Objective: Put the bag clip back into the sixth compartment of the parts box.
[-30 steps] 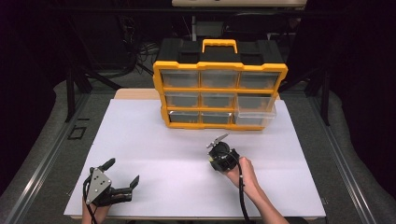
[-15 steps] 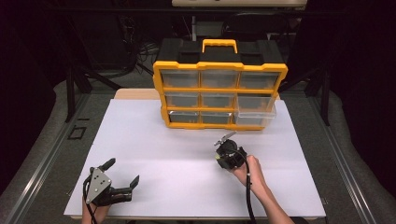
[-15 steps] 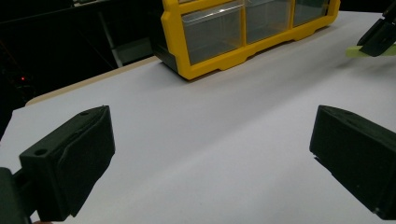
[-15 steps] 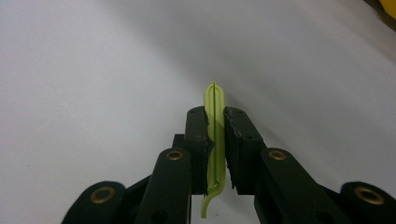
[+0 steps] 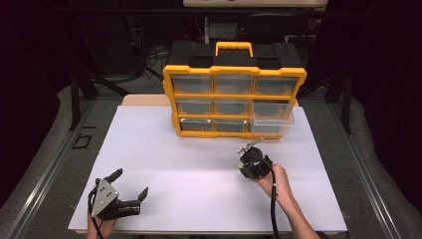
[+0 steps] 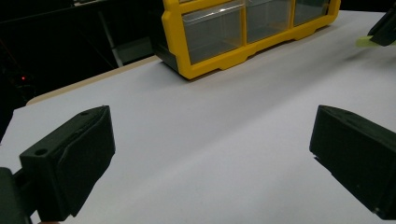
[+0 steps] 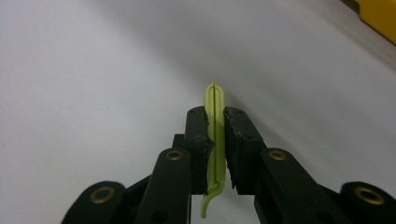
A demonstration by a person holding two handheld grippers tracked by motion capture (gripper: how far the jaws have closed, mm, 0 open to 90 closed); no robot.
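My right gripper (image 7: 215, 116) is shut on a thin, flat light-green plastic piece (image 7: 214, 95), held edge-on with its tip past the pads. In the high view the right gripper (image 5: 249, 152) hovers over the white table right of centre, a short way in front of the yellow-and-black drawer organizer (image 5: 234, 72). The organizer's bottom right clear drawer (image 5: 271, 125) is pulled out. My left gripper (image 5: 130, 183) rests at the near left with its jaws wide apart and nothing between them; in its own view the left gripper (image 6: 210, 154) faces bare table.
The white tabletop (image 5: 174, 149) carries the organizer (image 6: 187, 51) at its far middle. Black stands and cables sit beyond the table. The right gripper (image 6: 385, 30) with the green piece (image 6: 364, 41) shows at the left gripper view's top right corner.
My right gripper has carried the green piece to the right and a little farther off, toward the organizer. The left gripper has stayed put.
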